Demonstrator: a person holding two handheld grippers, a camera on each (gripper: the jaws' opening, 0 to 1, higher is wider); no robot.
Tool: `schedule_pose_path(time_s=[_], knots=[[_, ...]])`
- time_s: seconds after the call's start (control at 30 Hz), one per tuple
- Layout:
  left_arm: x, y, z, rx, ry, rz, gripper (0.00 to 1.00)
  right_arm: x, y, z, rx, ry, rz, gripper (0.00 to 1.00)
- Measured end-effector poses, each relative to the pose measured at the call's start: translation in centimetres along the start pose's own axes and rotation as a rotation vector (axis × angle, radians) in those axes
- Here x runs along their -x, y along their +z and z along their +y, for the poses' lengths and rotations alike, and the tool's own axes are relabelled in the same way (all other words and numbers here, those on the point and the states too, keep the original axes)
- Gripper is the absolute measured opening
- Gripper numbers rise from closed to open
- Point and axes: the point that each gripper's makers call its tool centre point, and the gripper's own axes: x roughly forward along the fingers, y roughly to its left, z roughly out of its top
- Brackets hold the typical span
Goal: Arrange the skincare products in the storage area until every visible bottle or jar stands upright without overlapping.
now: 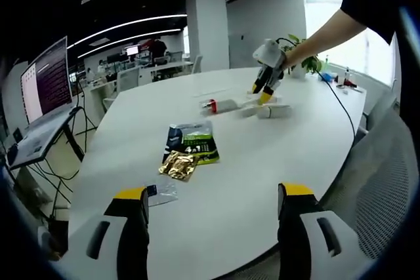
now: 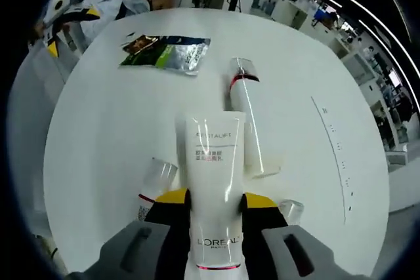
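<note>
In the right gripper view the right gripper (image 2: pixel 210 204) has its yellow-tipped jaws closed on a white tube (image 2: pixel 213 181), which lies between them with its flat crimped end pointing toward 12 o'clock and its printed cap end toward 6 o'clock. Touching the tube at about 1 o'clock lies a second white tube with a red band and clear cap (image 2: pixel 248 122), flat on the white worktop (image 2: pixel 118 129). At 8 o'clock of the held tube a small clear-capped bottle (image 2: pixel 155 185) lies on its side, and at 4 o'clock a small clear piece (image 2: pixel 291 210) sits by the jaw; what it is cannot be told. Further off toward 11 o'clock a green and silver sachet (image 2: pixel 167 51) lies flat. In the left gripper view the left gripper (image 1: pixel 213 218) hangs over the near edge of the worktop with its jaws wide apart and nothing between them. Just beyond, toward 11 o'clock, lie the green sachet (image 1: pixel 192 142), a gold foil packet (image 1: pixel 178 164) partly on it, and a small clear packet (image 1: pixel 159 193) near the left jaw. Toward 1 o'clock, well apart, a person's arm (image 1: pixel 321 34) reaches in with the other gripper down among the tubes (image 1: pixel 246 106). A laptop (image 1: pixel 41 100) stands at 9 o'clock beside the worktop.
</note>
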Motion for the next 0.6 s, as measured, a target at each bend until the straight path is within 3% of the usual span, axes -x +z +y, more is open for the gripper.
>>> schedule_pose_path(time_s=[0.17,0.23,0.37,0.5,0.6], knots=[[0.1,0.3,0.0,-0.008,0.0,-0.013,0.74,2.8,1.9,0.2,0.058,-0.072,-0.044,0.21],[0.1,0.7,-0.1,-0.028,0.004,-0.021,0.74,4.4,3.5,0.4,0.055,-0.114,-0.114,0.21],[0.2,1.1,-0.1,-0.069,0.011,-0.03,0.76,6.6,5.1,0.8,0.075,-0.163,-0.178,0.21],[0.5,2.1,0.0,-0.057,0.011,-0.058,0.77,9.4,7.2,2.9,0.038,-0.217,-0.279,0.21],[1.0,3.4,-0.3,-0.004,-0.018,-0.077,0.77,11.5,8.9,5.8,0.004,-0.236,-0.358,0.21]])
